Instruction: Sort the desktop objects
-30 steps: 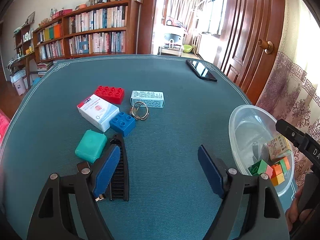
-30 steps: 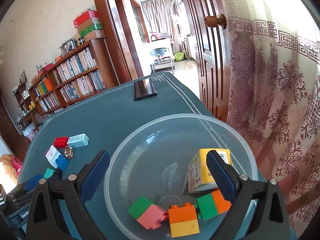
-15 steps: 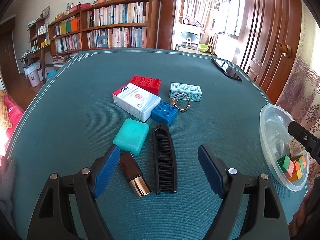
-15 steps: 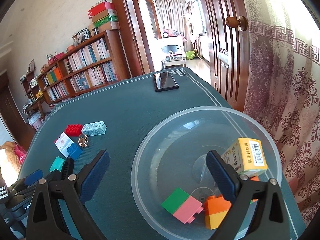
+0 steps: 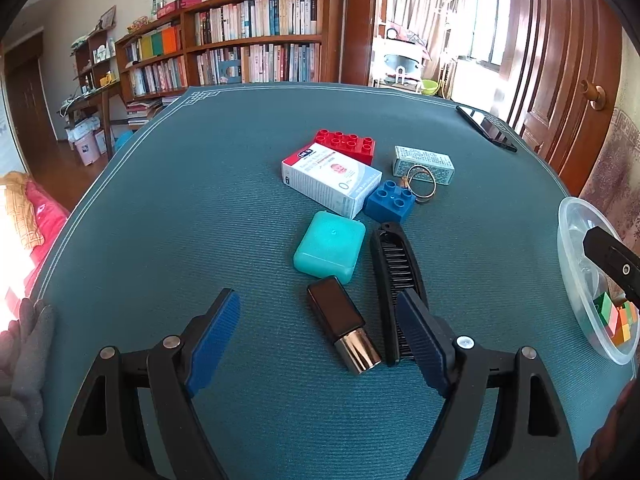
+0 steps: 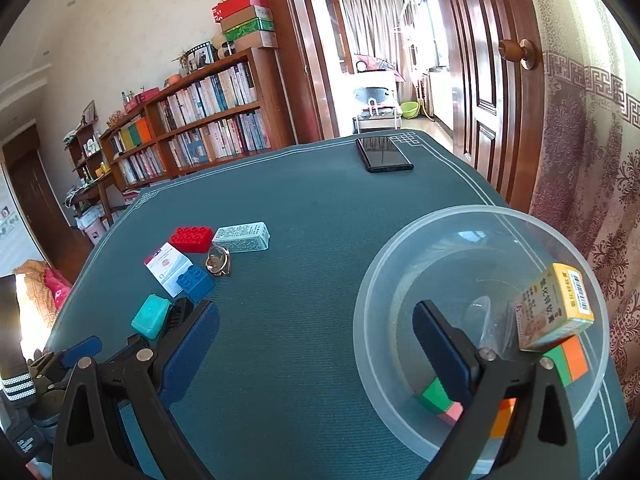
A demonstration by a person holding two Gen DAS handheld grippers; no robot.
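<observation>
My left gripper (image 5: pixel 316 296) is open above the teal table, and a black-and-silver tube (image 5: pixel 344 326) lies between its fingers, untouched. A black comb (image 5: pixel 394 276) runs beside the right finger. Beyond them lie a teal case (image 5: pixel 330 246), a white medicine box (image 5: pixel 332 178), a blue brick (image 5: pixel 390 200), a red brick (image 5: pixel 346 144), a pale small box (image 5: pixel 424 164) and a key ring (image 5: pixel 422 184). My right gripper (image 6: pixel 316 308) is open and empty, its right finger over the clear bowl (image 6: pixel 400 272). The bowl holds a yellow box (image 6: pixel 556 304) and coloured bricks (image 6: pixel 568 362).
A black phone (image 6: pixel 384 154) lies at the table's far right corner. The bowl (image 5: pixel 572 264) sits near the right table edge, by a patterned curtain and a wooden door. A grey cloth (image 5: pixel 24 352) is at the left edge. Bookshelves stand behind.
The left gripper has swung left, so the tube and comb now lie at its fingers and the bowl sits at the view's right edge. The right gripper has shifted left off the bowl's centre.
</observation>
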